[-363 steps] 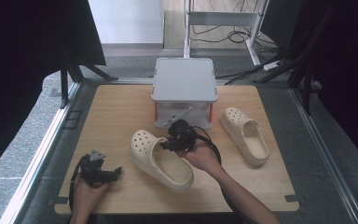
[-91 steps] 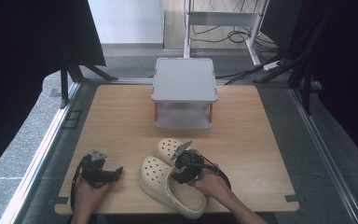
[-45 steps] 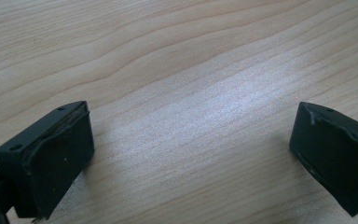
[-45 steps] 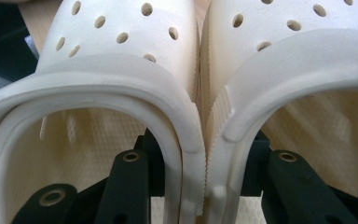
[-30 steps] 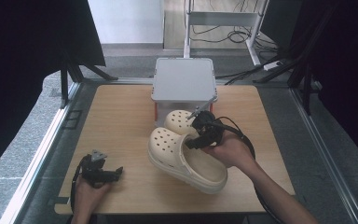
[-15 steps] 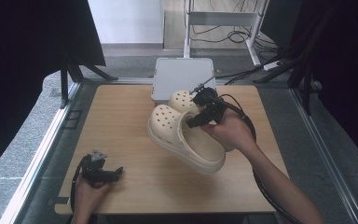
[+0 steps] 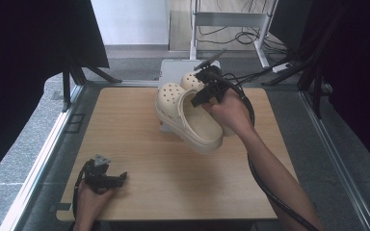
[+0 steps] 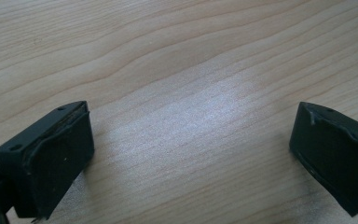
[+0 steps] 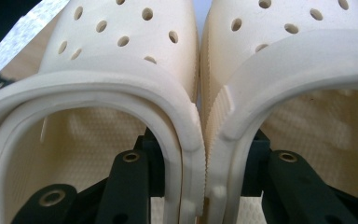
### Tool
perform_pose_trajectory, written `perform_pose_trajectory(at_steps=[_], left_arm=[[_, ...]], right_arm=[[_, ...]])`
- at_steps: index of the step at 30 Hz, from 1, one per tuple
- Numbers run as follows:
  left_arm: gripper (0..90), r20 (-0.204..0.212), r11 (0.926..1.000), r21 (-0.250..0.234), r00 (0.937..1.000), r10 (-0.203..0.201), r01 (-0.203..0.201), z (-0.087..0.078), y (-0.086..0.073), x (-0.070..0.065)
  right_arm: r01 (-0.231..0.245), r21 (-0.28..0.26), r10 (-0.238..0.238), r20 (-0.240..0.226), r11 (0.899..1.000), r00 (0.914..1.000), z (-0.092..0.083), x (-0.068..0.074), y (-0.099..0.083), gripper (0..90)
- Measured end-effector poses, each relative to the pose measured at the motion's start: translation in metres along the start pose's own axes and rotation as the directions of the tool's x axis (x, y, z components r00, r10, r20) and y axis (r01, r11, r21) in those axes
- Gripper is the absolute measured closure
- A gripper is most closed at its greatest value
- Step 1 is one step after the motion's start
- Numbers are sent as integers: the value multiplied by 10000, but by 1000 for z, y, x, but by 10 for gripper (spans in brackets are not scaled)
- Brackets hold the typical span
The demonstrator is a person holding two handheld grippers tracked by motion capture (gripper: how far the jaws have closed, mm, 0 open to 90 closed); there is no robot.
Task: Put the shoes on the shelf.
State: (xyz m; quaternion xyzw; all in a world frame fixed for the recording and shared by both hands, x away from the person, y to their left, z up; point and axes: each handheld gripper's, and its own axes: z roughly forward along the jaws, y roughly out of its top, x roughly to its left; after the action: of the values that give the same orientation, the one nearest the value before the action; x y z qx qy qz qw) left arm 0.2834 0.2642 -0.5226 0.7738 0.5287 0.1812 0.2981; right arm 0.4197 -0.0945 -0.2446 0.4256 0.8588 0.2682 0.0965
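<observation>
Wooden tabletop (image 7: 139,144) now lying bare mid-frame: the right gripper (image 7: 207,89), fingers clamped on both clogs' (image 7: 192,120) inner walls, is lifting the pair toward the box (image 7: 166,72) at upper centre, likely for placing. Left gripper (image 7: 107,179) is resting lower left, fingers apart.

No readable text, labels, brands, numbers or signs on any surface in high view or either gripper view.

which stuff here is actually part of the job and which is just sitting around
In the job:
- pair of cream clogs, pinched together by their inner walls
- right hand-held gripper, carrying them above the table
- grey box, right behind the clogs

Just lying about:
- left hand-held gripper, open, resting on the wooden table
- cables on the floor
</observation>
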Motion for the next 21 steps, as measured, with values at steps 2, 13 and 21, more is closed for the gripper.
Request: perform_pose_trajectory(at_steps=[2,13,21], left_arm=[[0,1,10000,4,10000,16,-16,0,0,0],[0,-17,10000,-16,10000,-7,7,0,0,0],[0,1,10000,5,10000,48,-48,0,0,0]], right_arm=[[-282,-84,284,229,9996,9993,3,-2,10,640],[-1294,-479,1332,886,9904,9871,22,-10,44,640],[-2001,-753,2087,1320,9769,9690,33,-18,63,640]])
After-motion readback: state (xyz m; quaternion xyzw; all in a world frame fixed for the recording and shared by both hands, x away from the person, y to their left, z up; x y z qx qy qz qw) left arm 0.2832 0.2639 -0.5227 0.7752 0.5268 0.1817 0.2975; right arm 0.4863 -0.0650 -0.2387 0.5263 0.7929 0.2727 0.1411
